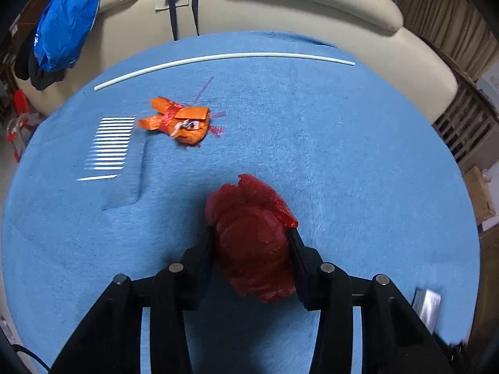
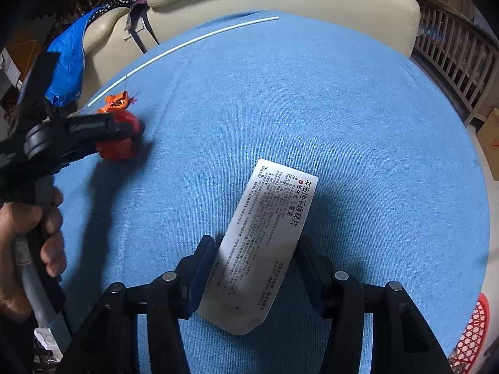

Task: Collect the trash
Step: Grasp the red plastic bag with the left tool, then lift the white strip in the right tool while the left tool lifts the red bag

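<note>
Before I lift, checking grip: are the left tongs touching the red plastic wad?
Touching: the left wrist view shows the left tongs pressing both sides of the red plastic wad.

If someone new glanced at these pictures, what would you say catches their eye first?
Probably the crumpled red plastic bag clamped in the left tool, low in the middle of the blue cloth. Next, the white printed box gripped in the right tool. Beyond the bag, a scrunched orange wrapper lies loose on the cloth near a long white stick.
</note>
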`<state>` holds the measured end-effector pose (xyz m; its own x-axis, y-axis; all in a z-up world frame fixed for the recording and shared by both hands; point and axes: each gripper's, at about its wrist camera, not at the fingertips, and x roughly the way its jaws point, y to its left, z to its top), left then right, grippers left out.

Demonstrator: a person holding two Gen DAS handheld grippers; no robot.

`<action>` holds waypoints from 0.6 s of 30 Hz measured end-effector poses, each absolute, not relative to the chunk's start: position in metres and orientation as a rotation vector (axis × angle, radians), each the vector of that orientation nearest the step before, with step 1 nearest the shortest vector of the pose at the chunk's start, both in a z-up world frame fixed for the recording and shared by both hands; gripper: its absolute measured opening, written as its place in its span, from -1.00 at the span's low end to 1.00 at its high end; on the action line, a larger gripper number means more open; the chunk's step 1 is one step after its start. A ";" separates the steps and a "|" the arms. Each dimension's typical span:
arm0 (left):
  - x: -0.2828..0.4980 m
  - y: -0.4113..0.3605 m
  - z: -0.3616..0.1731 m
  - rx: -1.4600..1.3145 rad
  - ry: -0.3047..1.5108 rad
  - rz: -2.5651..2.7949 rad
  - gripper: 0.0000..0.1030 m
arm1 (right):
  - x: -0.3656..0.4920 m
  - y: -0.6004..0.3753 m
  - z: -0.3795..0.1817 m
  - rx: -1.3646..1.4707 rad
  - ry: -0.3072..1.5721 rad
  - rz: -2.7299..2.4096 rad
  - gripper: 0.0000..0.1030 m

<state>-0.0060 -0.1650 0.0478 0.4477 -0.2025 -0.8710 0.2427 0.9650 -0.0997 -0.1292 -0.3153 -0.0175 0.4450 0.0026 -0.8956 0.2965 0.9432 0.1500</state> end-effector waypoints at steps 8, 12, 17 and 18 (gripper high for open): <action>-0.050 -0.100 0.064 0.091 1.052 -0.320 -0.12 | -0.140 -0.293 -0.012 0.235 1.133 -0.115 0.09; -0.071 -0.070 0.065 0.128 1.059 -0.314 -0.12 | -0.144 -0.279 -0.010 0.178 1.171 -0.064 0.09; -0.070 -0.056 0.049 0.101 1.089 -0.274 -0.04 | -0.146 -0.267 -0.018 0.145 1.210 -0.124 0.26; -0.069 -0.058 0.048 0.108 1.084 -0.271 -0.04 | -0.148 -0.265 -0.019 0.143 1.204 -0.149 0.27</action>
